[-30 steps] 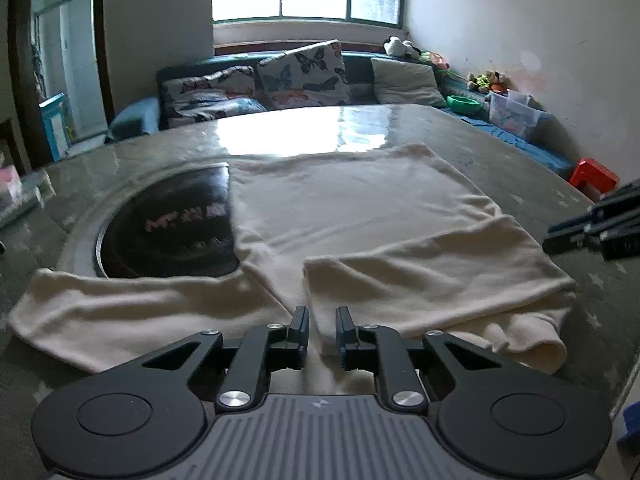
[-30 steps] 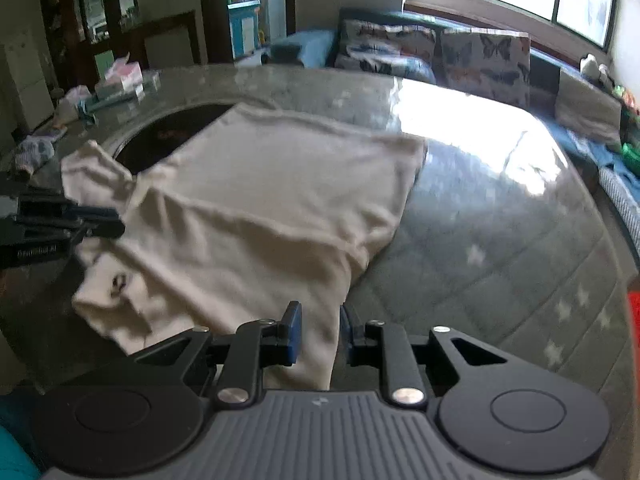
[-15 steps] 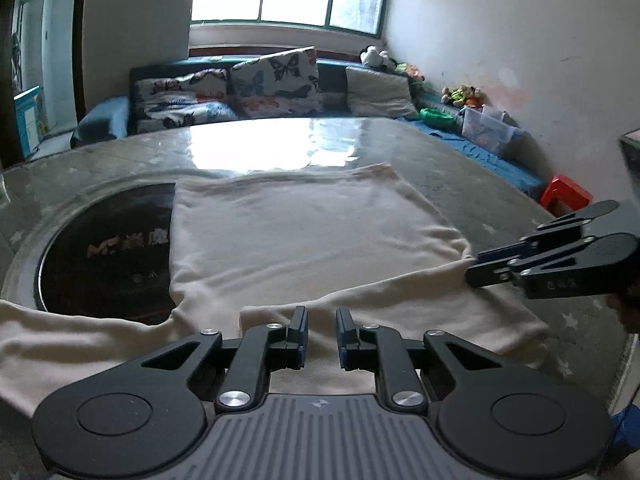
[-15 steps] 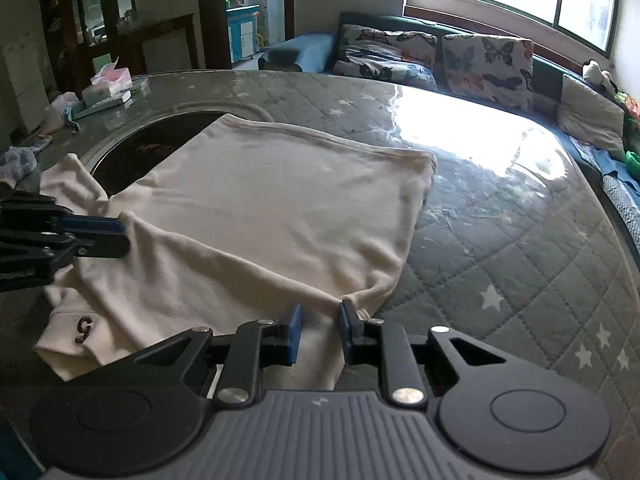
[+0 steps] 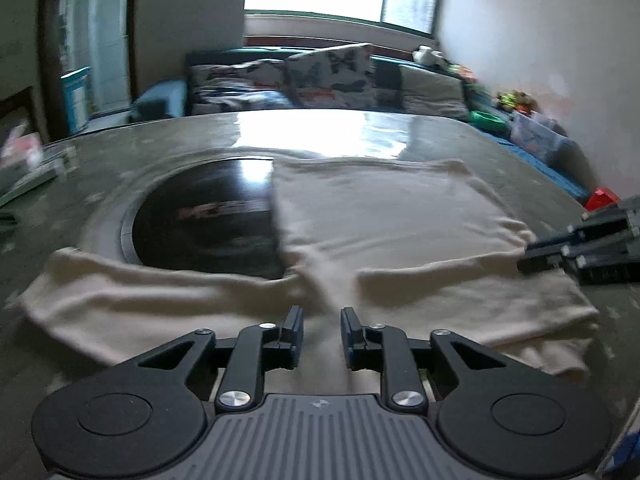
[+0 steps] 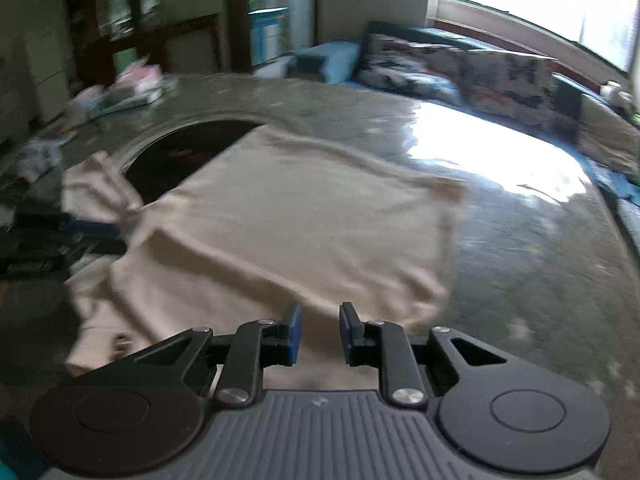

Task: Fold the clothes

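A cream long-sleeved top point(image 5: 384, 216) lies flat on the round table, hem at the far side, one sleeve folded across the body and the other stretched out left point(image 5: 132, 292). My left gripper point(image 5: 321, 332) hovers over the near edge by the collar, jaws slightly apart and empty. My right gripper point(image 6: 319, 330) hovers over the near edge of the top point(image 6: 304, 224), jaws slightly apart and empty. It also shows at the right edge of the left wrist view point(image 5: 580, 248). The left gripper shows at the left edge of the right wrist view point(image 6: 44, 248).
A dark round glass inset point(image 5: 204, 220) sits in the quilted table point(image 6: 532, 264), partly under the top. Small packets and cloths point(image 6: 120, 88) lie at the table's far left. A sofa with cushions point(image 5: 320, 80) stands under the window.
Both views have shifted and blurred as the grippers moved. The left gripper swung back to the left; the right gripper drew back over the near edge. Both jaw gaps widened slightly.
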Available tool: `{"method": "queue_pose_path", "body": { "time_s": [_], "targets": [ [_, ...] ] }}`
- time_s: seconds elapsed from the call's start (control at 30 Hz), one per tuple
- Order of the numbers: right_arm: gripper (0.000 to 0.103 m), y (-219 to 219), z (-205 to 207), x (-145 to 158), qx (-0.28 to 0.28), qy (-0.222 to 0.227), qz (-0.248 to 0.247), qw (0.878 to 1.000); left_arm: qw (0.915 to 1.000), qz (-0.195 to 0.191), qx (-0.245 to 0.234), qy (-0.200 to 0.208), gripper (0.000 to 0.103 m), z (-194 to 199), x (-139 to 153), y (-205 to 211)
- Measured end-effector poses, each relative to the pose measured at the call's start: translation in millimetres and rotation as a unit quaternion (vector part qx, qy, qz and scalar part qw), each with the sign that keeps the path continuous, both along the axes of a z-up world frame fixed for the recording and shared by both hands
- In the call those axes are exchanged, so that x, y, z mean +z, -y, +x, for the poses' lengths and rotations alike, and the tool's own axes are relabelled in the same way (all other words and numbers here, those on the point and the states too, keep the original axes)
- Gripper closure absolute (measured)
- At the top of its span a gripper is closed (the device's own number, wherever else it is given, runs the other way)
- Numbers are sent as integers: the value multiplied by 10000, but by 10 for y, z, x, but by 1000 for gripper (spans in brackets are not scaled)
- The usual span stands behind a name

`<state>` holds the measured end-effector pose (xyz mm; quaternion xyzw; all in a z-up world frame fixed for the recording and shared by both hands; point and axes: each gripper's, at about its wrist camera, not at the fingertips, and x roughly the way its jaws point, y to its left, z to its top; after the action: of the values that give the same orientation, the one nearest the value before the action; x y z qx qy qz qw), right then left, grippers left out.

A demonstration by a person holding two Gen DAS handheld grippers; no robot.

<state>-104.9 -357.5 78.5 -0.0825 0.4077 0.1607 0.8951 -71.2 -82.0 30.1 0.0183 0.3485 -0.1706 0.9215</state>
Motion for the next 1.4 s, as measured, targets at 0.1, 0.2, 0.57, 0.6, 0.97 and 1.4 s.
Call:
{"method": "queue_pose_path", "body": {
  "time_s": [0.1, 0.2, 0.57, 0.6, 0.97, 1.4],
  "targets": [
    [84, -277, -14, -40, 395, -51, 14, 9992, 9989, 49, 464, 70, 71, -1, 47, -251],
    [84, -526, -23, -83, 723, -92, -20, 9973, 9952, 69, 970, 78, 67, 27, 71, -514],
    [84, -1135, -6, -104, 1317, 27, 21, 9913, 9779, 86, 2087, 117, 56, 66, 108, -1132],
    [84, -1165, -6, -127, 1350, 21, -11, 9908, 9761, 75, 2168, 105, 56, 84, 102, -1168],
    [84, -988, -56, 80, 1147, 226, 142, 9930, 9619, -62, 2733, 26, 57, 353, 27, -1405],
    [84, -730, -190, 122, 840, 269, 165, 9960, 9545, -167, 2979, 9, 95, 476, -102, -1476]
  ]
}}
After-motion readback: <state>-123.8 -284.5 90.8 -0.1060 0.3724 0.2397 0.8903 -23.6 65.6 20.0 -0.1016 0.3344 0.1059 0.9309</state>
